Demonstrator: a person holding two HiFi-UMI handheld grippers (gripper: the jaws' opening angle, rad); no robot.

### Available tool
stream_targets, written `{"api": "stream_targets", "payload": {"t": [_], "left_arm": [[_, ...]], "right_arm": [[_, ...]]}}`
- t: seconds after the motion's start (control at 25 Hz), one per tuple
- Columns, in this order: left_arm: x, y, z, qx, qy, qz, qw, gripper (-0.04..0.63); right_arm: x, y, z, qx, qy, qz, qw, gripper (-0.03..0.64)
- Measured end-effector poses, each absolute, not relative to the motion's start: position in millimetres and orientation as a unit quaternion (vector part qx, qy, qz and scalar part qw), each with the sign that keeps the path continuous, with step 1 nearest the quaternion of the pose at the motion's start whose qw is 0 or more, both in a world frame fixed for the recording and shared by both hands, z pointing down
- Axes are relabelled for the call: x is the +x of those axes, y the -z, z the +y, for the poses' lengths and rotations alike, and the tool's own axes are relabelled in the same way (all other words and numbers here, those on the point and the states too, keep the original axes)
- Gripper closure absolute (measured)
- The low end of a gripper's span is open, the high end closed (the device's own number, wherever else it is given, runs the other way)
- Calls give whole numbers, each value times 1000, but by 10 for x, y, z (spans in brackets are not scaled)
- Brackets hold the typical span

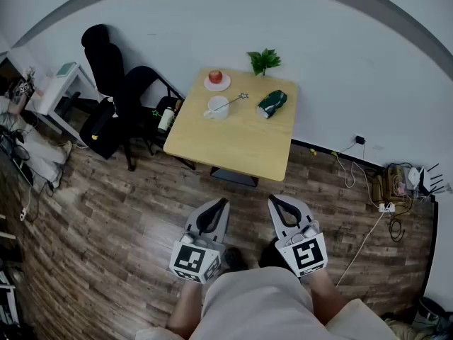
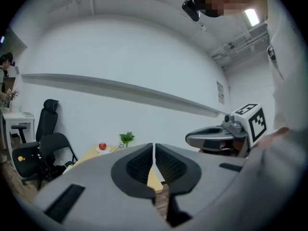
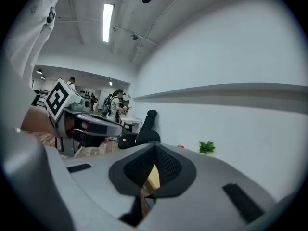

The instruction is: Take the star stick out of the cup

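In the head view a white cup (image 1: 216, 108) stands on the small wooden table (image 1: 248, 144) across the floor, with the thin star stick (image 1: 235, 100) leaning out of it to the right. My left gripper (image 1: 220, 204) and right gripper (image 1: 273, 200) are held close to my body, well short of the table. Both point toward it and both are shut with nothing between the jaws. In the left gripper view the jaws meet at the left gripper (image 2: 153, 146), and the stick's star (image 2: 121, 146) shows far off. The right gripper (image 3: 155, 148) looks the same in its own view.
The table also carries a red apple on a plate (image 1: 216, 78), a green plant (image 1: 264, 60) and a dark green bag (image 1: 272, 103). Black office chairs (image 1: 117, 76) and a bottle (image 1: 167, 117) stand left of the table. Cables and a power strip (image 1: 386, 190) lie at the right wall.
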State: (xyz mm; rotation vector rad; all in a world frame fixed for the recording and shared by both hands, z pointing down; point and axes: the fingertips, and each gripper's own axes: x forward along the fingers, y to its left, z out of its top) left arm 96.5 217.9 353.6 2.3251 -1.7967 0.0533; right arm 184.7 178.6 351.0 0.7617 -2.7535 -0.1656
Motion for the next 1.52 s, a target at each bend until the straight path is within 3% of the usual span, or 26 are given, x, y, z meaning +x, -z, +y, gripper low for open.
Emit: {"api": "stream_targets", "payload": {"t": [0.84, 1.52], "left_arm": [[761, -3598, 2581, 790, -26, -606, 94, 577], [381, -3736, 2222, 766, -30, -632, 111, 577]], "right_arm": [[1645, -3536, 2188, 278, 43, -952, 123, 618], [1245, -3674, 1729, 246, 30, -960, 128, 618]]}}
